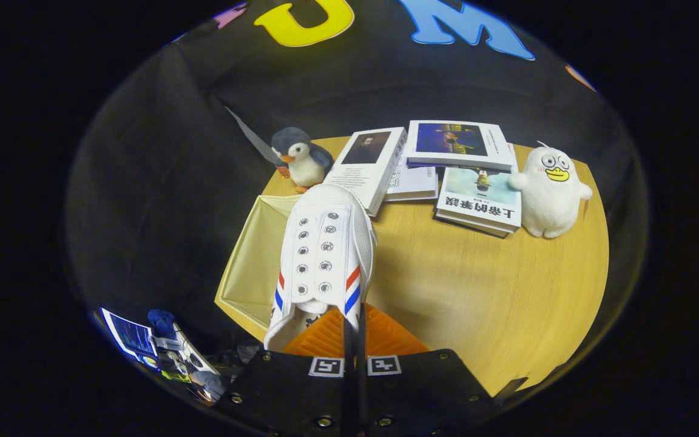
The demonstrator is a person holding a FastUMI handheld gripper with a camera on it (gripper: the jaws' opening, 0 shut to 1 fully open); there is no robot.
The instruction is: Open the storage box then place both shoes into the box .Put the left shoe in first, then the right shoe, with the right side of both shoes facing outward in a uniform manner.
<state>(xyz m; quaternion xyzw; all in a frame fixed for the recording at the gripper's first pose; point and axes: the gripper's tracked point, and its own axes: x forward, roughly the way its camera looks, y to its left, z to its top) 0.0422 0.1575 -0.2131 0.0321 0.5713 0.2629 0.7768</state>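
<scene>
A white canvas shoe (327, 255) with red and blue side stripes and rows of metal eyelets hangs from my gripper (354, 331), toe pointing away from me. Both fingers are pressed together on the shoe's right collar wall near the heel. The shoe hovers over the right rim of the open beige storage box (251, 267), which sits at the left edge of the round wooden table (495, 291). The box's inside looks bare where it shows; the shoe hides its right part.
Beyond the shoe lie several books (440, 167) on the table's far side. A grey penguin plush (301, 159) stands by the box's far corner, a white duck plush (548, 193) at the far right. Clutter (161, 352) lies below the table's left edge.
</scene>
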